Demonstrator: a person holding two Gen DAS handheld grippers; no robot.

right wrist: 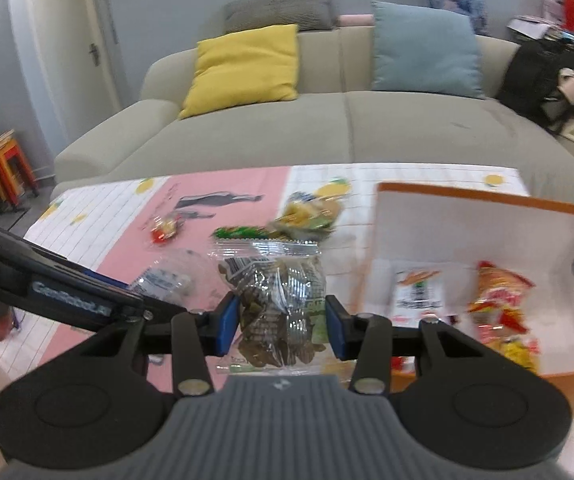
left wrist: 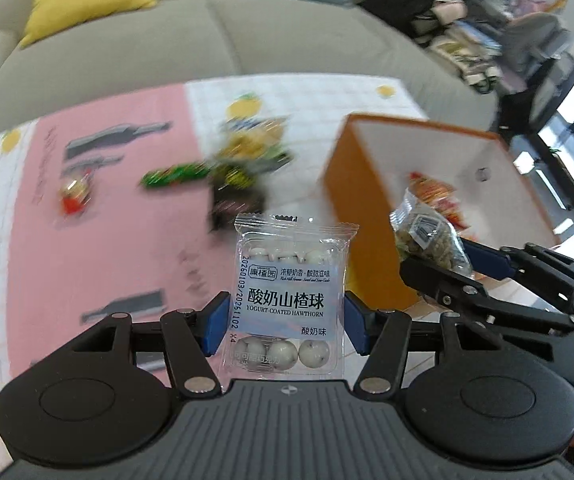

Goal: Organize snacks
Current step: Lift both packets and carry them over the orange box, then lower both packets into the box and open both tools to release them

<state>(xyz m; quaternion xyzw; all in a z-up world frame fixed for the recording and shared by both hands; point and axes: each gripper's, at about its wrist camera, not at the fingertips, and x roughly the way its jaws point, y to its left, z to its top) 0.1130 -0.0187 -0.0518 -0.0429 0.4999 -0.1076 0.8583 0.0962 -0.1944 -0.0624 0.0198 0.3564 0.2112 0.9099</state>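
Left gripper pinches hawthorn pack, right gripper pinches nut pack; advise releasing both squarely over box.

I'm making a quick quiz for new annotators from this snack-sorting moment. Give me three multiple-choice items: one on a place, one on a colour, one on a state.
1. Where does the orange box stand relative to the loose snacks on the table?
A. To their right
B. To their left
C. Under the table

2. What colour are the pads on the left gripper fingers?
A. Red
B. Blue
C. Green

3. What is the right gripper doing?
A. Hanging open with nothing in it
B. Resting shut inside the box
C. Clamped on a clear packet of brown snacks

Answers:
1 A: in both views the box sits right of the loose wrappers.
2 B: blue pads press the yogurt-coated hawthorn packet.
3 C: the packet is pinched between its fingers, short of the box.
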